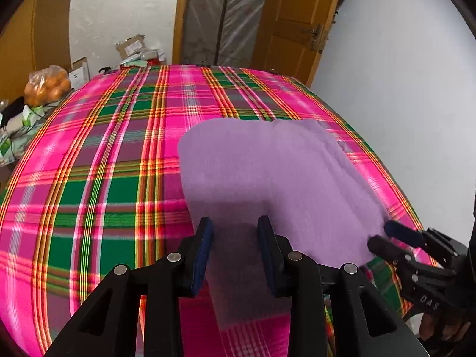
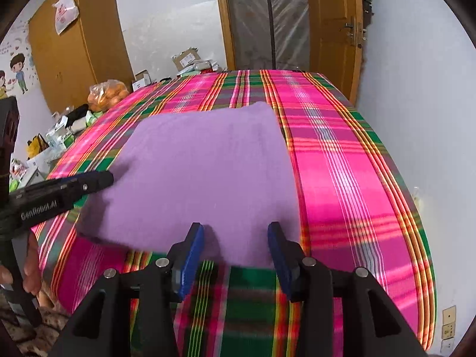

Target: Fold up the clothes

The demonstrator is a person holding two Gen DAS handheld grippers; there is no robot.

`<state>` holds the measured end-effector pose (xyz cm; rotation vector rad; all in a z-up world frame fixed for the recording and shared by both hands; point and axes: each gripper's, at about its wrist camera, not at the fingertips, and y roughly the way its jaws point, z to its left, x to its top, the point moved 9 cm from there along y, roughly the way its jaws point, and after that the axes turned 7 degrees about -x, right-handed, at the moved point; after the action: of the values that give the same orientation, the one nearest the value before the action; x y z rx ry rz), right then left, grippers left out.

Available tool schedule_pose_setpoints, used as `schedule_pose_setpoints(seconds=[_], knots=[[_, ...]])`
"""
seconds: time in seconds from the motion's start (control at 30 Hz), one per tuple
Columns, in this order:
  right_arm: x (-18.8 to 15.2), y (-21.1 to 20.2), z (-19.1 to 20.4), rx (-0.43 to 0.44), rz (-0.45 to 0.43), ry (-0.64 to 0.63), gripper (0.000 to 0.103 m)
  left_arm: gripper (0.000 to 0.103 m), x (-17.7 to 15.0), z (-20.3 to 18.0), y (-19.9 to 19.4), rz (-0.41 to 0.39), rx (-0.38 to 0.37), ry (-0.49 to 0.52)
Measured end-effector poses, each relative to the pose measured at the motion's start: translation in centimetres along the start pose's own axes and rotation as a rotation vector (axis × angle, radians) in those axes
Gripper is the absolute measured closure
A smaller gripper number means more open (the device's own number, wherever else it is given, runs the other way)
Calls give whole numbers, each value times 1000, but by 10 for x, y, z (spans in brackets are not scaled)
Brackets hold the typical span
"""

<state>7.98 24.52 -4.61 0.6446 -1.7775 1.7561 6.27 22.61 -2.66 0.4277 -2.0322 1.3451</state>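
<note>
A folded purple fleece cloth (image 1: 267,172) (image 2: 208,163) lies flat on a bed covered by a pink and green plaid sheet (image 1: 104,148) (image 2: 342,163). My left gripper (image 1: 235,226) is open, its blue-padded fingers straddling the cloth's near left part just above it. From the right wrist view the left gripper (image 2: 107,178) reaches in at the cloth's left edge. My right gripper (image 2: 235,232) is open over the cloth's near edge, nothing clamped. In the left wrist view the right gripper (image 1: 382,235) sits at the cloth's near right corner.
A bag of oranges (image 1: 46,84) (image 2: 108,93) and cardboard boxes (image 1: 131,46) sit beside the bed's far left side. A white wall (image 2: 416,119) runs close along the bed's right edge. A wooden door (image 1: 294,20) stands behind the bed. A hand (image 2: 32,264) holds the left gripper.
</note>
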Motion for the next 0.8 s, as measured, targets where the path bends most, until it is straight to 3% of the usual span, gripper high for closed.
schedule_pose_setpoints(seconds=[0.57, 0.8], knots=[[-29, 4, 16, -5, 73, -4, 54, 69, -23, 1, -16, 16, -6, -40], [-31, 6, 22, -8, 85, -14, 51, 69, -39, 8, -15, 72, 10, -51]])
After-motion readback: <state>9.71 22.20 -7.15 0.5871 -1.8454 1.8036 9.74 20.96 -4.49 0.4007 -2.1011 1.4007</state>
